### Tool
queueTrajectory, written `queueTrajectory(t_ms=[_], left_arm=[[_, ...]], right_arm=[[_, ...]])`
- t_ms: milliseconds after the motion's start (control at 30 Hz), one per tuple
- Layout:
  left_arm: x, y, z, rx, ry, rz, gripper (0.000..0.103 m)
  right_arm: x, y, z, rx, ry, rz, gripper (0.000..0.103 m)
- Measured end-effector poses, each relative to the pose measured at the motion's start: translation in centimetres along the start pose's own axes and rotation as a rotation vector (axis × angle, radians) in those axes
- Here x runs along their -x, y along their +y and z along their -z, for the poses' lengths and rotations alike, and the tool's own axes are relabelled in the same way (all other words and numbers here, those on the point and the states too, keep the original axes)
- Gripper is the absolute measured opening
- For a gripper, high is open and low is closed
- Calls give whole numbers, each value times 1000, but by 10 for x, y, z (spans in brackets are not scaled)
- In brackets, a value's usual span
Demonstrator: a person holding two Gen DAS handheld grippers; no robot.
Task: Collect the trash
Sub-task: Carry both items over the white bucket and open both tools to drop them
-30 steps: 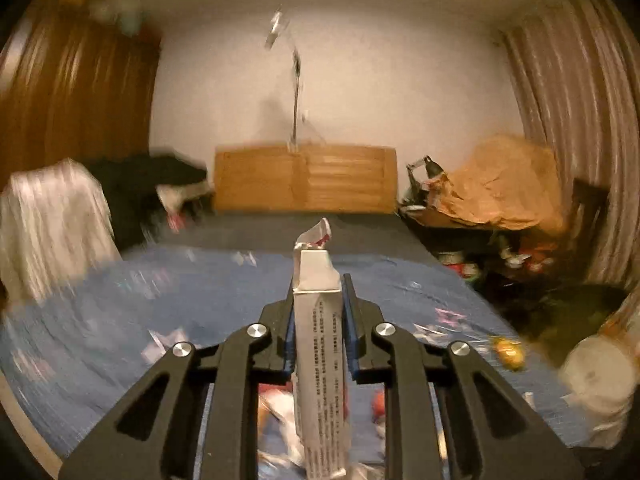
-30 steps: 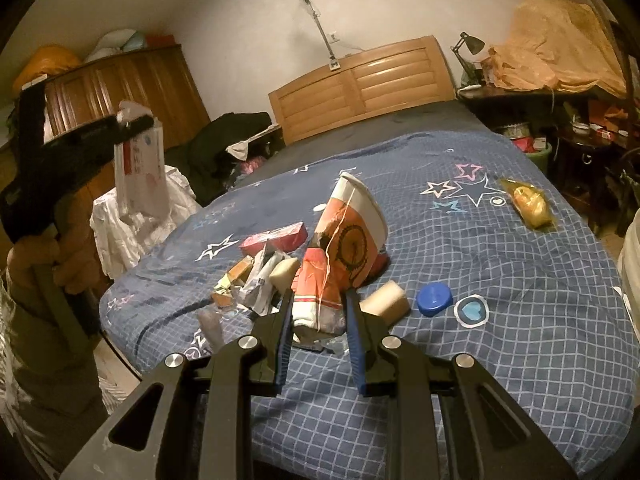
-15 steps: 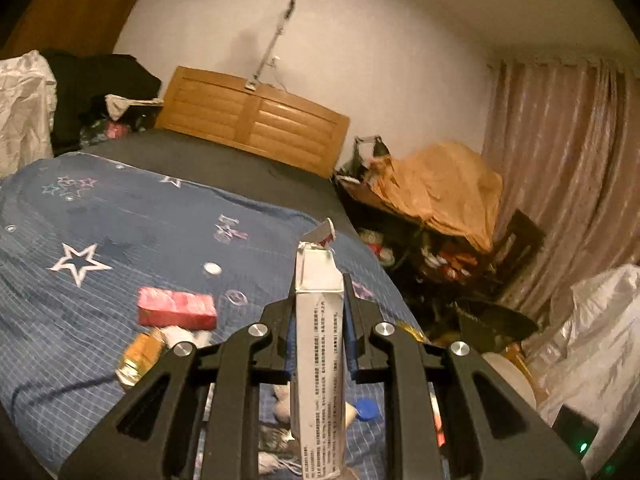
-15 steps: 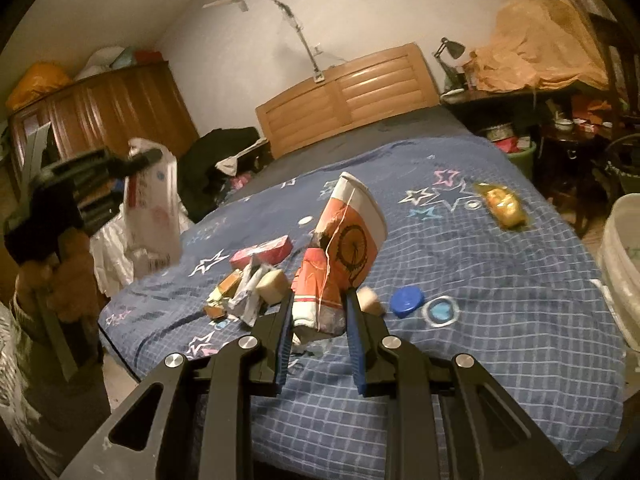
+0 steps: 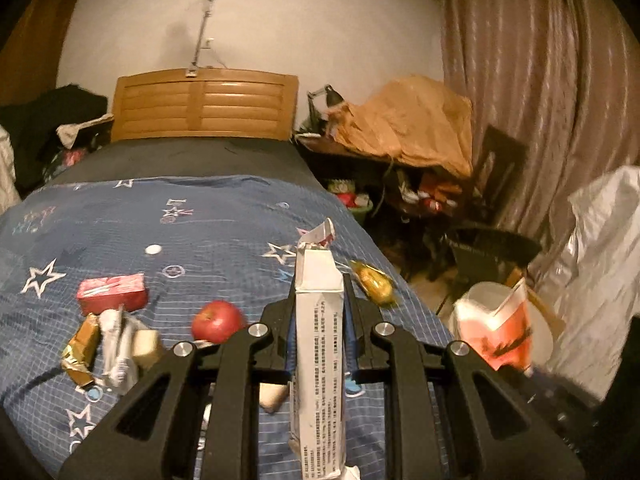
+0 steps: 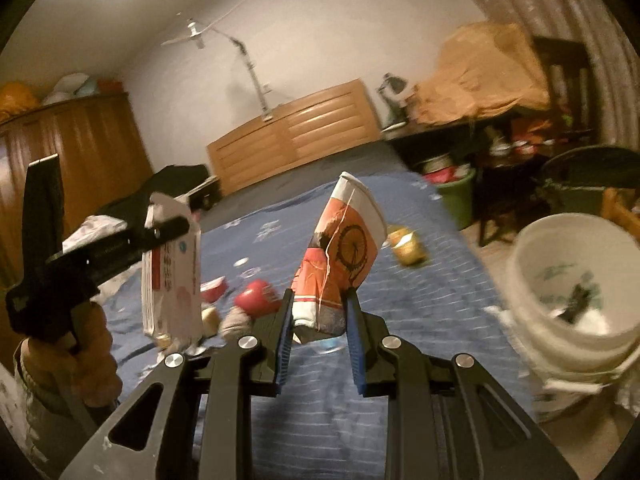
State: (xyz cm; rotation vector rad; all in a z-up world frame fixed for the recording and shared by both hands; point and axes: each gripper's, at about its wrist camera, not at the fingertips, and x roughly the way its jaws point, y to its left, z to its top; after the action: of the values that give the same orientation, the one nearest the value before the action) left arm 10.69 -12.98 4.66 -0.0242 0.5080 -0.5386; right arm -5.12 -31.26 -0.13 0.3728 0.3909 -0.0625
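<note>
Left wrist view: the left gripper [image 5: 319, 300] has its fingers drawn narrow onto a flattened white carton [image 5: 319, 344], which stands upright between them with its torn top sticking out past the tips. Half a second ago the camera looked across the bed at an angle; it now faces the headboard [image 5: 204, 106] squarely, and a red apple [image 5: 217, 321] shows on the blue star bedspread [image 5: 160, 220] beside a pink box [image 5: 112, 294] and some wrappers [image 5: 106, 346]. At the right edge the orange paper cup [image 5: 496, 332] hangs blurred in front of something white, probably the bucket.

Right wrist view: the right gripper [image 6: 319, 312] pinches the crushed base of the orange paper cup [image 6: 344, 248], whose open mouth tilts up and away. The white bucket [image 6: 572, 280], earlier a sliver at the frame edge, now fills the right side, well apart from the cup. The left gripper [image 6: 164, 232] shows at left, holding the carton [image 6: 172, 280] above the bed.
</note>
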Motion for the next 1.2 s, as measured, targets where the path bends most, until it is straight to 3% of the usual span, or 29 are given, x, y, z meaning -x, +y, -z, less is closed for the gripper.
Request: queueTrajectory(t_ms=[300,700,1200], left_arm=[[-37,-94,2,-181,21,29,17],[-84,-190,-5,-306,32,123,17],[-136,-274,5,-398,93,216,17]], right_arm=[[49,-81,-32,-9,-93,207,26],[97,-179,-77,7,-145,403,26],[84,-245,-99,11,-62,496,26]])
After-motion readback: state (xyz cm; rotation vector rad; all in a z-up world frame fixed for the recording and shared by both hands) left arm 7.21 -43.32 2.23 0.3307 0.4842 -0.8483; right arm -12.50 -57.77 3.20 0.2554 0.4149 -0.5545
